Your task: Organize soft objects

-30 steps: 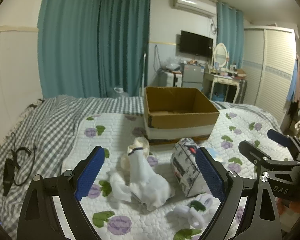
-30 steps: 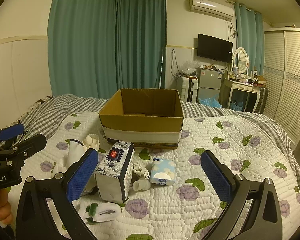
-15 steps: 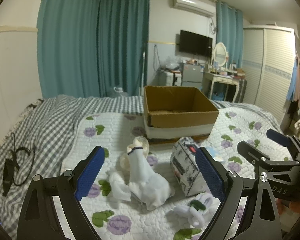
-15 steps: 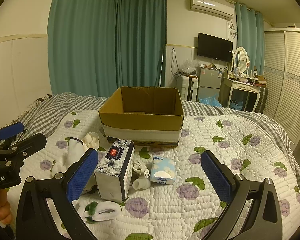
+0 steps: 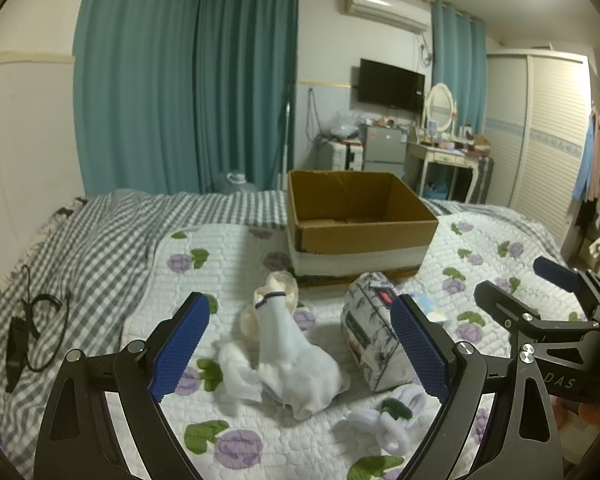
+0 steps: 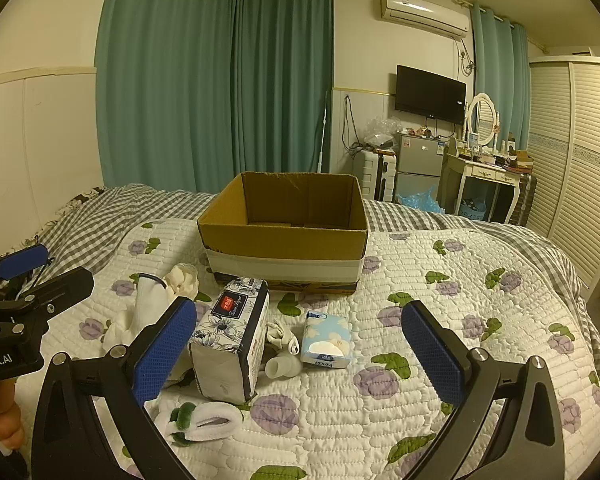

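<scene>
An open cardboard box [image 5: 360,220] [image 6: 284,236] stands on the quilted bed. In front of it lie white socks [image 5: 288,356] [image 6: 148,308], a floral tissue pack [image 5: 374,328] [image 6: 232,336], a small blue tissue pack [image 6: 326,338], a rolled white sock [image 6: 282,364] and a white-and-green sock [image 5: 392,416] [image 6: 204,420]. My left gripper [image 5: 300,344] is open and empty, above the white socks. My right gripper [image 6: 296,352] is open and empty, above the tissue packs.
A black cable [image 5: 32,328] lies on the checked blanket [image 5: 88,248] at the left. Past the bed stand teal curtains [image 6: 220,92], a small fridge [image 6: 418,164], a dressing table [image 6: 484,176] and a wardrobe [image 6: 576,152] at the right.
</scene>
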Demonstrator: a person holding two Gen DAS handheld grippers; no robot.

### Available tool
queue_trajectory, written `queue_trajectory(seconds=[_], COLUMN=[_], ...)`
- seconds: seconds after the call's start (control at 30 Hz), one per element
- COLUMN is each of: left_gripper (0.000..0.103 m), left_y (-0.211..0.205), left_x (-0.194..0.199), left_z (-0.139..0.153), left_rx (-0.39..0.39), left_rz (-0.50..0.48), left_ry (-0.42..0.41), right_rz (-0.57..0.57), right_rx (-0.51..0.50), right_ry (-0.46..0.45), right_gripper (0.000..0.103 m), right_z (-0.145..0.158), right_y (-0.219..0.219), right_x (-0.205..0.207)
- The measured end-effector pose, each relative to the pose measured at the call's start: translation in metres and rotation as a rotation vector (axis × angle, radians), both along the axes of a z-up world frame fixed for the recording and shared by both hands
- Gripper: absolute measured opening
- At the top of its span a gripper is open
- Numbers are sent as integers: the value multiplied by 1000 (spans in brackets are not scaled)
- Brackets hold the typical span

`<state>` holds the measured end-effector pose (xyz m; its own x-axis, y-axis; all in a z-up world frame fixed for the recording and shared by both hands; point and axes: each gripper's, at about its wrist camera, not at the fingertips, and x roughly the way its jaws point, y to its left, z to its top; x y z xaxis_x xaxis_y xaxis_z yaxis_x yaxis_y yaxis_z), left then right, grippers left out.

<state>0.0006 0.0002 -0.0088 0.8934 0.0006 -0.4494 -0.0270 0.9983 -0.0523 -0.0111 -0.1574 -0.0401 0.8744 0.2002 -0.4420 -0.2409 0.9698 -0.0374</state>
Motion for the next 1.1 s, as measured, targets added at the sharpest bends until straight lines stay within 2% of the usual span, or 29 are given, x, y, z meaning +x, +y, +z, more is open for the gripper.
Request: queue_trajectory(seconds=[0.8,0.93,1.1], left_gripper=[93,93,93], left_y=[-1,-2,-2], left_x=[-1,-10,-37], left_z=[0,12,45], left_rx=[7,9,4], left_rz=[-3,1,-3], left_ry=[-9,-30,-68], right_rz=[-1,-1,-4], right_rx=[-4,4,44], right_ry=[5,-9,-27], right_gripper=[103,103,103], right_z=[1,-1,14], right_y=[1,-1,-8], right_x=[1,-5,-20])
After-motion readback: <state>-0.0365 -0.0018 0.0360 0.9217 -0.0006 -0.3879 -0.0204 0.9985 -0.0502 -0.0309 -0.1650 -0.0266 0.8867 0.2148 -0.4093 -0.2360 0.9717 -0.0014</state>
